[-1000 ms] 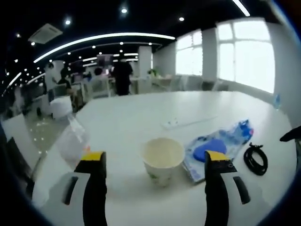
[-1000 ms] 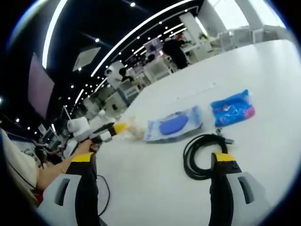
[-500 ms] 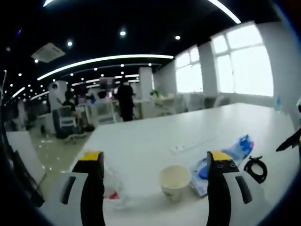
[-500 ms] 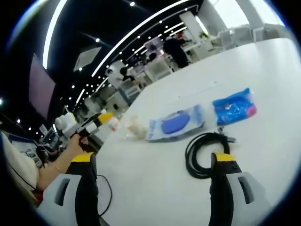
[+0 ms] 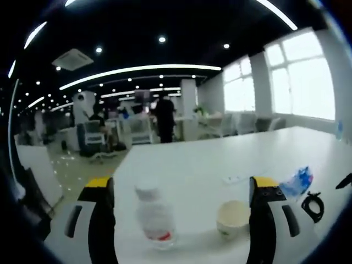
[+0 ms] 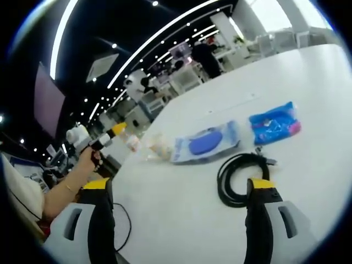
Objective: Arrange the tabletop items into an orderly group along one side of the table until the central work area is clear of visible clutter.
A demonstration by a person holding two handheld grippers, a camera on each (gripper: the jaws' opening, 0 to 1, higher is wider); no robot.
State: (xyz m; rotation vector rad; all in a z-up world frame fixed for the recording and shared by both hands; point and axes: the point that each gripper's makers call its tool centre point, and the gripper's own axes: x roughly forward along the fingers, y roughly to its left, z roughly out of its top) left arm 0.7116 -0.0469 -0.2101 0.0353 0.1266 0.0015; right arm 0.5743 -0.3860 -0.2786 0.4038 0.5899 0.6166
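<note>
White bench (image 5: 181,165) surface spans an open office. In the left gripper view, we see the left hand-held gripper (image 5: 181,190) spread and empty, framing a clear plastic bottle (image 5: 155,220) at lower centre and a paper cup (image 5: 232,218) to its right. In the right gripper view, the right hand-held gripper (image 6: 179,190) is spread, empty, near a coiled black cable (image 6: 241,177). We judge the bottle light and slippery: grip mid-body. The cup crushes easily: pinch the rim gently.
</note>
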